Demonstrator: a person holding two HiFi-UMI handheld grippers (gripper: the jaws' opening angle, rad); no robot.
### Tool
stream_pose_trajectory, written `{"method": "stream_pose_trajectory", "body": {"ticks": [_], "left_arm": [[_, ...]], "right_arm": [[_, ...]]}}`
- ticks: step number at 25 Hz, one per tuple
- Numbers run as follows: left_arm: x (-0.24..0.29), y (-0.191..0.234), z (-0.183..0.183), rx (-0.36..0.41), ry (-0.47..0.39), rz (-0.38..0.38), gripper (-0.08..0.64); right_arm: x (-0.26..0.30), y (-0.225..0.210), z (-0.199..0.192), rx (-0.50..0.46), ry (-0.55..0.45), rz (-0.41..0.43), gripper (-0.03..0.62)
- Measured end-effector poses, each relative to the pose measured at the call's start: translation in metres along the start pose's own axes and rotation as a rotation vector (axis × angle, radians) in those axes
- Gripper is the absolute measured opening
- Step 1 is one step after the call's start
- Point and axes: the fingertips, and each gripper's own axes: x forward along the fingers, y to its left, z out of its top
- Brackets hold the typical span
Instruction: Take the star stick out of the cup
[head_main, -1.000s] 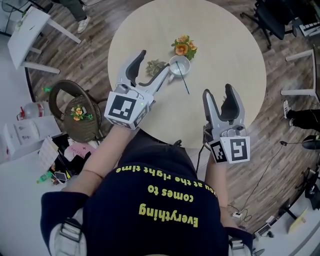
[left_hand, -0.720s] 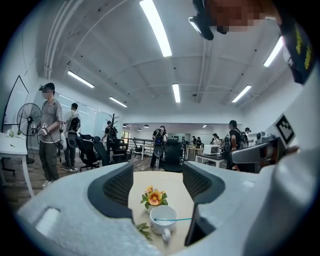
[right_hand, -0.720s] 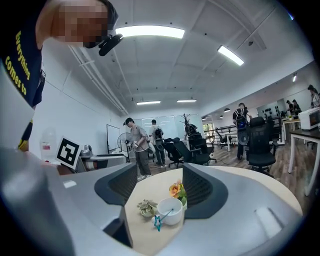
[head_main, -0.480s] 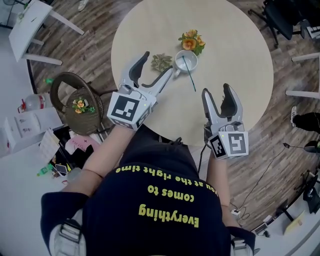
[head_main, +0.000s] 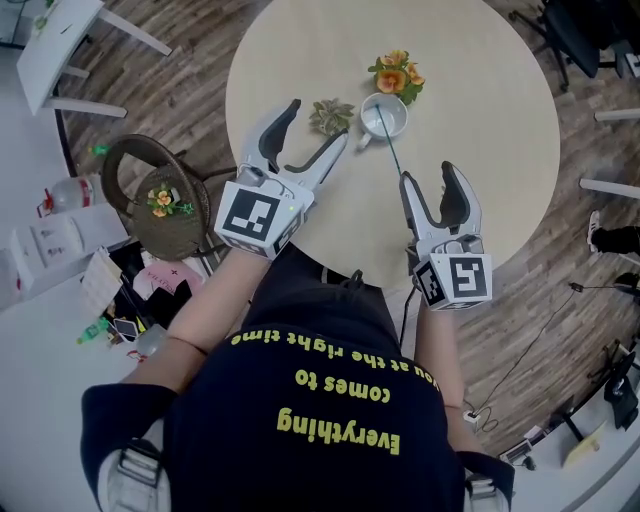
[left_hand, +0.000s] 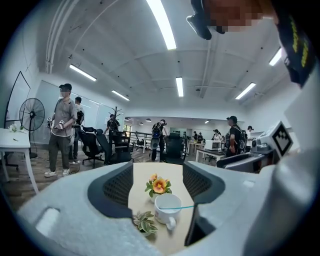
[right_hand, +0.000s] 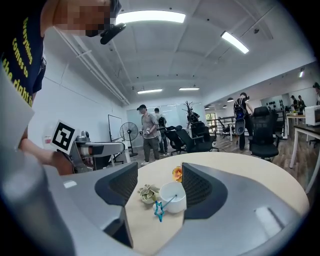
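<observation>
A white cup (head_main: 383, 115) stands on the round beige table (head_main: 480, 110). A thin teal star stick (head_main: 394, 150) leans out of the cup toward me. Its star end (right_hand: 159, 210) hangs low in front of the cup (right_hand: 173, 196) in the right gripper view. My right gripper (head_main: 428, 177) is open, and its left fingertip lies close to the stick's near end. Left of the cup, my left gripper (head_main: 314, 125) is open too, with its right jaw tip close to the cup's handle. In the left gripper view the cup (left_hand: 167, 207) shows between the jaws, with the stick (left_hand: 179, 207) across its rim.
An orange flower pot (head_main: 396, 73) stands just behind the cup, and a small green succulent (head_main: 331, 115) sits to the cup's left. A wicker chair (head_main: 150, 210) stands at the table's left. Several people (left_hand: 62, 130) and office chairs are in the room behind.
Both grippers have moved forward toward the cup. The right gripper's tips have come up to the stick's near end. Both stay open.
</observation>
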Motion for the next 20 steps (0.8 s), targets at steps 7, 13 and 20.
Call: {"method": "stream_pose_trajectory", "body": {"ticks": [7, 13, 20], "left_arm": [[0.004, 0.011, -0.009, 0.003, 0.019, 0.011, 0.308], [0.007, 0.017, -0.015, -0.011, 0.030, 0.034, 0.308], [0.005, 0.028, -0.021, -0.018, 0.041, 0.057, 0.308]], "right_arm": [[0.020, 0.000, -0.027, 0.007, 0.063, 0.015, 0.272], [0.034, 0.000, -0.044, 0.005, 0.115, 0.037, 0.273], [0.045, 0.000, -0.075, -0.014, 0.189, 0.033, 0.247]]}}
